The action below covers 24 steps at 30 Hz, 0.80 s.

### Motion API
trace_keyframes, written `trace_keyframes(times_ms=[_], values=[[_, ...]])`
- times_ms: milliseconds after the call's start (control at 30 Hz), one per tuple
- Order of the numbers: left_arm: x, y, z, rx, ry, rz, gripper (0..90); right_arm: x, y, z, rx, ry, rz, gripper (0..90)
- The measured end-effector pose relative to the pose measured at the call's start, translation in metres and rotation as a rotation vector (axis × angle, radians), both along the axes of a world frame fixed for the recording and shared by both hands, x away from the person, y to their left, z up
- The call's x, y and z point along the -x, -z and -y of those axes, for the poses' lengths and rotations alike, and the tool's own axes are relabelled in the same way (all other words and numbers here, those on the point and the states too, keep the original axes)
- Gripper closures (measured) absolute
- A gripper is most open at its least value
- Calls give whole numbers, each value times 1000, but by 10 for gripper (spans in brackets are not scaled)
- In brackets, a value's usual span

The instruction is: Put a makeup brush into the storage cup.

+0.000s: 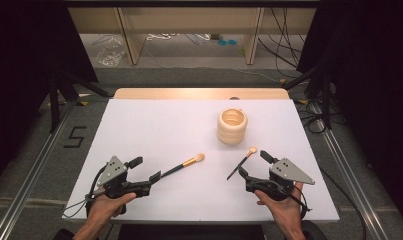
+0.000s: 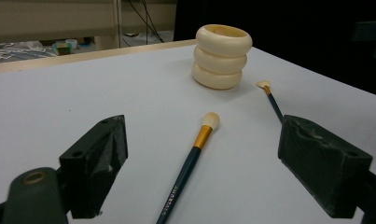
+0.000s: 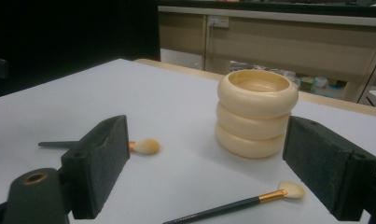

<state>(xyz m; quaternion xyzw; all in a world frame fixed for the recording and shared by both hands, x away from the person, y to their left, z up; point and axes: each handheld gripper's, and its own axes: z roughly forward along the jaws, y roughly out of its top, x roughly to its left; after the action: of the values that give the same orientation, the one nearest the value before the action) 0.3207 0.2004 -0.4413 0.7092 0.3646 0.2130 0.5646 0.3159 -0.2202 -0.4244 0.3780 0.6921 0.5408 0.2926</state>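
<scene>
High view: left gripper [image 1: 144,170] and right gripper [image 1: 254,165] rest near the tabletop's [image 1: 154,125] front edge, jaws spread, empty. Two brushes [image 1: 184,165] [image 1: 242,163] lie between them; the ringed holder [image 1: 232,127] stands nearer the far edge.

Between the wide-apart black jaws, a dark-handled makeup brush with a gold ferrule [image 2: 191,161] lies on the white table [image 2: 106,98]; beyond stands a cream ribbed holder [image 2: 221,56] (a thinner fan-tipped brush [image 2: 271,100] beside it).

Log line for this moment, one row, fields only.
left gripper: open, empty | right gripper: open, empty | round brush: flat on table | fan brush: flat on table | cream holder: upright
</scene>
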Motion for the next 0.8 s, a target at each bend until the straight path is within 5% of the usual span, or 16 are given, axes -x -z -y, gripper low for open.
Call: trace_keyframes(times_ms=[800], values=[[0,0,1,-21,11,-14,158,0,0,0,17,-19,-2,160]])
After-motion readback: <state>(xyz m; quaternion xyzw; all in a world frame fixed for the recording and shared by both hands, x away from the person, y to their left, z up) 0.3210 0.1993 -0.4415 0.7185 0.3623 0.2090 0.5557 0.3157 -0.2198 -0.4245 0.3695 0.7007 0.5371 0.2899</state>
